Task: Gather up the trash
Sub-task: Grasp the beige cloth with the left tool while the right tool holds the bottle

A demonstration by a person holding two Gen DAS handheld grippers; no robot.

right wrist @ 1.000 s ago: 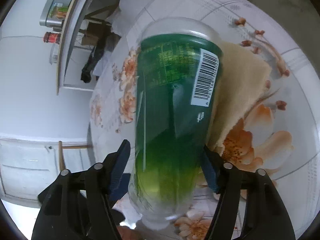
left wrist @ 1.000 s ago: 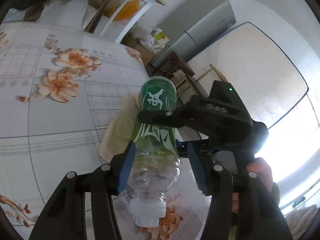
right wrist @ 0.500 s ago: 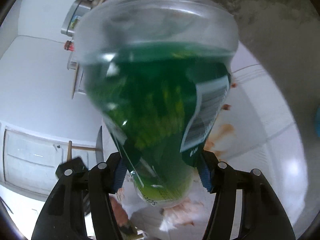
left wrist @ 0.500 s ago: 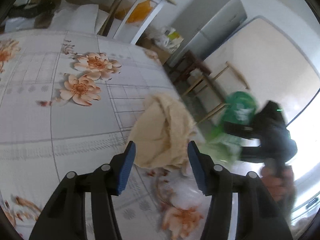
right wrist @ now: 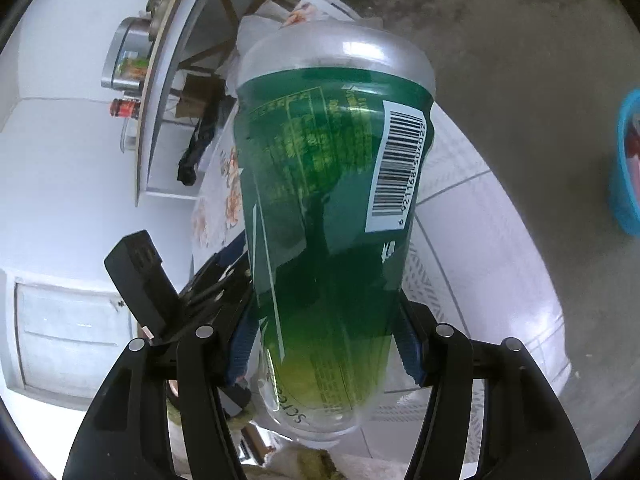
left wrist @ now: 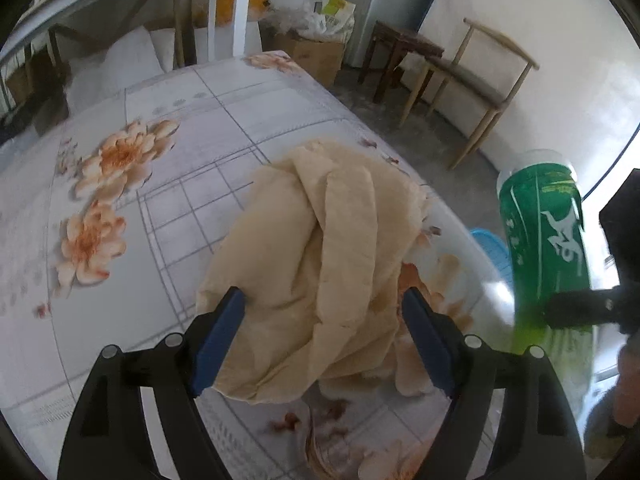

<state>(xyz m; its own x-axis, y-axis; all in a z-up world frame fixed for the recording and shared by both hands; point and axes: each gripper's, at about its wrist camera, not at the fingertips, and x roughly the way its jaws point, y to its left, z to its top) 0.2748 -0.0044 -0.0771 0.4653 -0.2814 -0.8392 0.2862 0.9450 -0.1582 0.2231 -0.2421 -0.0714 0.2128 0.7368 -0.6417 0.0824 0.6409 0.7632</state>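
Jaws of the right gripper (right wrist: 324, 340) pinch the green bottle (right wrist: 332, 208) out past the surface (left wrist: 240, 128) edge, above the floor; left gripper (left wrist: 320, 340) jaws are opening over the beige cloth (left wrist: 320, 248), empty. Slick plastic could slip and drop short of the blue bin (right wrist: 628, 168).

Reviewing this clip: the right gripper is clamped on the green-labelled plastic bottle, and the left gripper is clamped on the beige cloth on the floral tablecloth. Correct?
Not quite. The left gripper is not clamped on the beige cloth: in the left wrist view its fingers are apart and opening, either side of the cloth without pinching it. The rest holds: the right gripper grips the green-labelled plastic bottle, and the cloth lies on the floral tablecloth.
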